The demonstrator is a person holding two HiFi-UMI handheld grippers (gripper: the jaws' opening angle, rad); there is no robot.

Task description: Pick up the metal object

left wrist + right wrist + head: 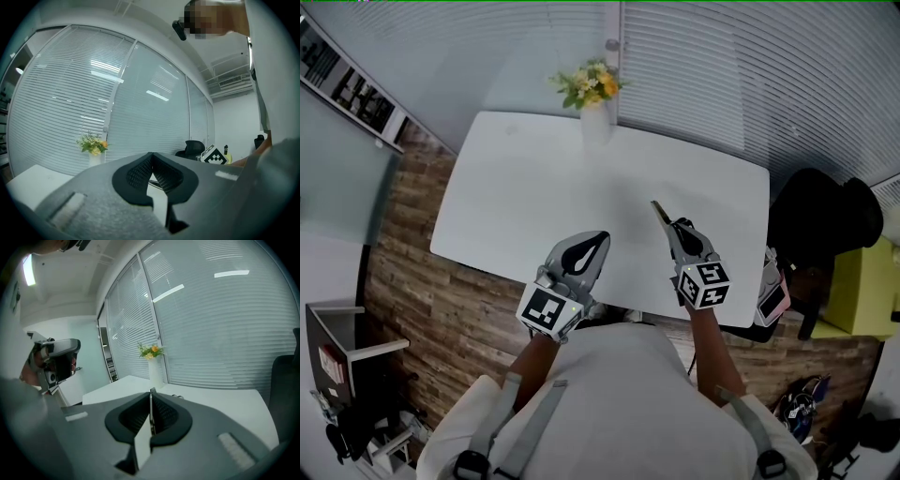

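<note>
A thin flat metal object (660,212) sticks out forward from my right gripper (673,226), whose jaws are shut on it above the white table (516,202). In the right gripper view the metal object (151,420) stands edge-on as a narrow strip between the black pads, its tip just past the right gripper (151,397). My left gripper (598,238) hovers over the table's near edge, left of the right one. Seen in its own view, the left gripper (151,155) has its pad tips touching and nothing between them.
A white vase of yellow flowers (593,105) stands at the table's far edge, in front of the window blinds. A black office chair (820,225) and a yellow object (865,286) are to the table's right. The floor is wood.
</note>
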